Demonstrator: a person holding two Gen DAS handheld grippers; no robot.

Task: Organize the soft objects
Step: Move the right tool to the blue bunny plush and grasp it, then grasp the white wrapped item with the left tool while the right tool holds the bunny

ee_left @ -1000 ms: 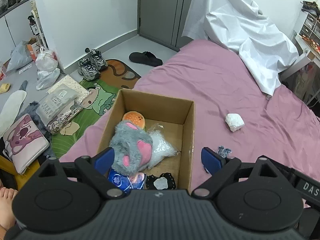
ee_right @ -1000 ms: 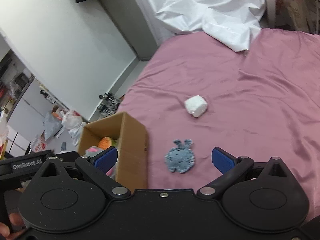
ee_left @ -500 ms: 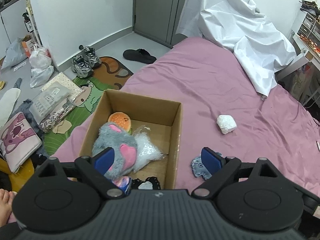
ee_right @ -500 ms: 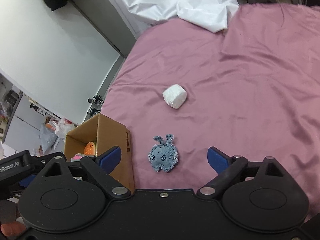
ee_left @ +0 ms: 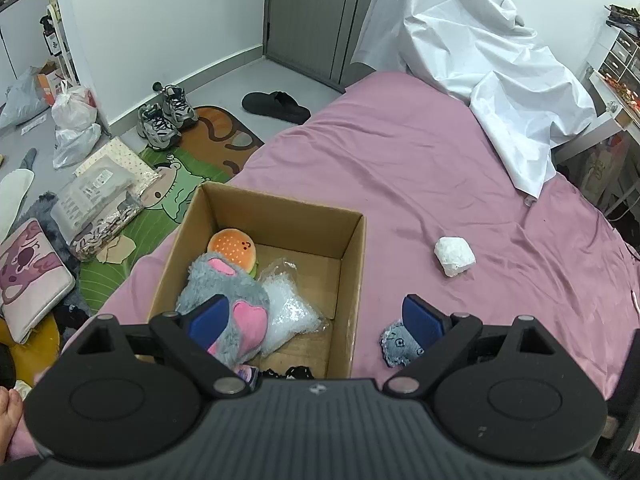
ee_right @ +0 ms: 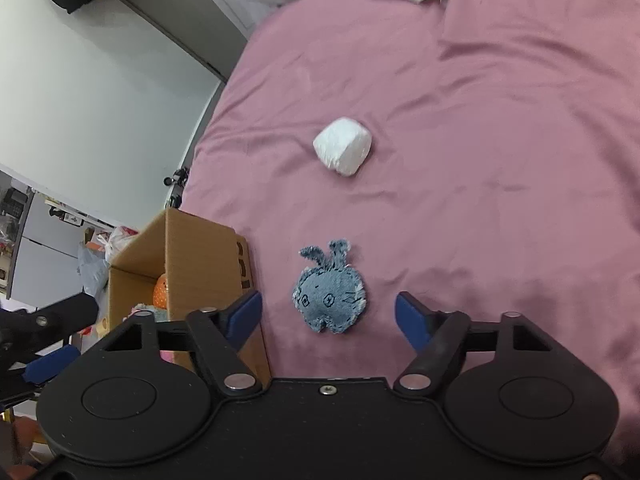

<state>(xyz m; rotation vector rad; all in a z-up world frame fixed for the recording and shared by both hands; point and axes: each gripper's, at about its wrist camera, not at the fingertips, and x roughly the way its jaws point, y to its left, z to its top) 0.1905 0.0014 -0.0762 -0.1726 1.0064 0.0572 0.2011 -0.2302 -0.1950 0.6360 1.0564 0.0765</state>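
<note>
Right wrist view is showing me the pink bed (ee_right: 500, 160) with a small blue denim bunny toy (ee_right: 330, 300) lying flat on the sheet, just beside the side wall of the cardboard box (ee_right: 200, 256); that wall is crowding my approach on the left. A white wrapped bundle (ee_right: 343, 151) is sitting farther up the bed, well apart from the toy. Over in the left wrist view, the box is holding a burger plush (ee_left: 233, 245), a grey and pink fluffy slipper (ee_left: 224, 300) and a clear plastic bag (ee_left: 290, 304), while shoes (ee_left: 166, 116) and bags are cluttering the floor. I am closing the right gripper (ee_right: 328, 316) around the bunny, pads not touching it. My left gripper (ee_left: 316, 320) is hanging wide above the box, holding nothing.
</note>
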